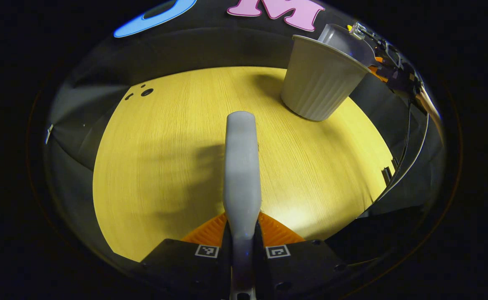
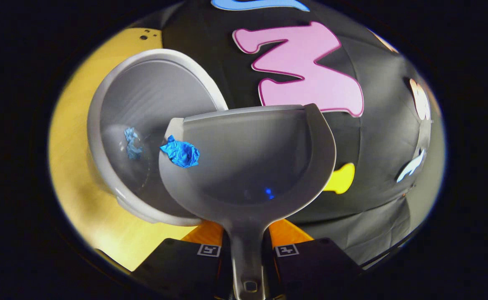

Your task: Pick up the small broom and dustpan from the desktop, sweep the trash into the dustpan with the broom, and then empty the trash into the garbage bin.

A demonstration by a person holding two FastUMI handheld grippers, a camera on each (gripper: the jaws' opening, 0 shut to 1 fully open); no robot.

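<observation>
1. The dustpan (image 2: 252, 158) is tilted over the garbage bin (image 2: 144, 125), its handle clamped between the right gripper (image 2: 246, 246) fingers.
2. A crumpled blue trash piece (image 2: 180, 152) sits at the dustpan's left edge, above the bin's mouth.
3. The bin stands near the table's (image 1: 165, 158) far right edge.
4. The left gripper (image 1: 242, 243) fingers clamp the broom (image 1: 241, 166) over open tabletop.
</observation>
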